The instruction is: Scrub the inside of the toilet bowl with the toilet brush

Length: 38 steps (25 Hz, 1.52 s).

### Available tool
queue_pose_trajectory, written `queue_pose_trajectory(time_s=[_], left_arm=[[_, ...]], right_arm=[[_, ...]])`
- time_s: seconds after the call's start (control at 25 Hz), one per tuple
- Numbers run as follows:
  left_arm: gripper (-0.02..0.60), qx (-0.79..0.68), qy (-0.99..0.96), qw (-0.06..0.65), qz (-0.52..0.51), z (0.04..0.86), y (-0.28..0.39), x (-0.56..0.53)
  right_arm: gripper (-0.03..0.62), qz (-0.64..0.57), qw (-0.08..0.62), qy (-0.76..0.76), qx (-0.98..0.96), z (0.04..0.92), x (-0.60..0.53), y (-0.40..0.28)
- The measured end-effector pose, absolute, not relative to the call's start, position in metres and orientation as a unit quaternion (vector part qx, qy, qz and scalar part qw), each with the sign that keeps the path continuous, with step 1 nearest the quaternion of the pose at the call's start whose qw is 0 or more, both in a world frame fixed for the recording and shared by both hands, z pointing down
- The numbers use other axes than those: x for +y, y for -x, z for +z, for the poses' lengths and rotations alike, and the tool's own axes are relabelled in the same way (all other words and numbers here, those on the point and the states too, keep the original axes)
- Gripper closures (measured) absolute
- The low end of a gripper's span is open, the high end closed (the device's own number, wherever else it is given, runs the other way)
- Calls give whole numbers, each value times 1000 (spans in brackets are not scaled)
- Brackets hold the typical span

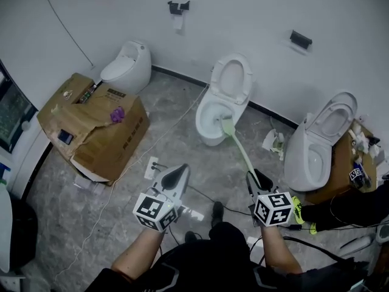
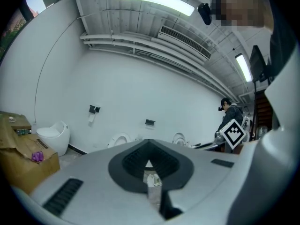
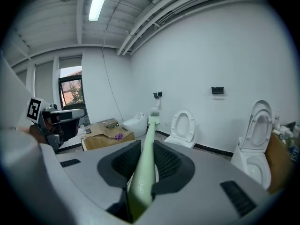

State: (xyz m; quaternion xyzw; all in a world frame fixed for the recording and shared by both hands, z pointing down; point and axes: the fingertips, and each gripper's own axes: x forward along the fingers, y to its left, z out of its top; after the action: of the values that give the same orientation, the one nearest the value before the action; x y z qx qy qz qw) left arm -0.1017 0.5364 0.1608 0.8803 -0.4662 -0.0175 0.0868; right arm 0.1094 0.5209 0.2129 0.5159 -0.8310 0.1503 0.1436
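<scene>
The middle toilet [image 1: 222, 99] stands against the far wall with its seat and lid raised. A pale green toilet brush [image 1: 238, 148] runs from my right gripper [image 1: 256, 179] up to the bowl, and its head [image 1: 227, 126] lies at the bowl's front right rim. My right gripper [image 3: 144, 159] is shut on the brush handle [image 3: 146, 165]; in this view the bristle head [image 3: 153, 117] points left of the toilet [image 3: 183, 127]. My left gripper [image 1: 180, 173] hangs shut and empty over the floor, left of the brush. Its jaws [image 2: 149, 162] meet with nothing between them.
A torn cardboard box [image 1: 91, 123] lies at the left, with a small white toilet [image 1: 127, 66] behind it. Another open toilet [image 1: 319, 145] stands at the right beside clutter. Cables and a white power strip [image 1: 151, 166] cross the floor. Another person [image 2: 229, 112] stands at the right.
</scene>
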Motion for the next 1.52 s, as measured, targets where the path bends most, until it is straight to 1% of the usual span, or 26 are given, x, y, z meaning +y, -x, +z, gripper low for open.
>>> queue_pose_trajectory(time_s=[0.2,0.64,1.04,1.2,1.52], left_arm=[[574,-476,-875,87,-11,156,97,492],[574,-476,-876,82,4,146,49,387],[574,-481,-873,78,15,147,8,327],[574,-487,-870,77,17,148,4,316],[574,-478,-874,88,28,158,14,294]], right_arm=[[502,146,140,-501,-842,210,472,-109],[502,143,129,-488,-852,203,366,-149],[502,141,128,-475,-859,205,307,-184],[502,140,130,-472,-861,208,294,-191],[502,149,135,-472,-858,216,272,-176]])
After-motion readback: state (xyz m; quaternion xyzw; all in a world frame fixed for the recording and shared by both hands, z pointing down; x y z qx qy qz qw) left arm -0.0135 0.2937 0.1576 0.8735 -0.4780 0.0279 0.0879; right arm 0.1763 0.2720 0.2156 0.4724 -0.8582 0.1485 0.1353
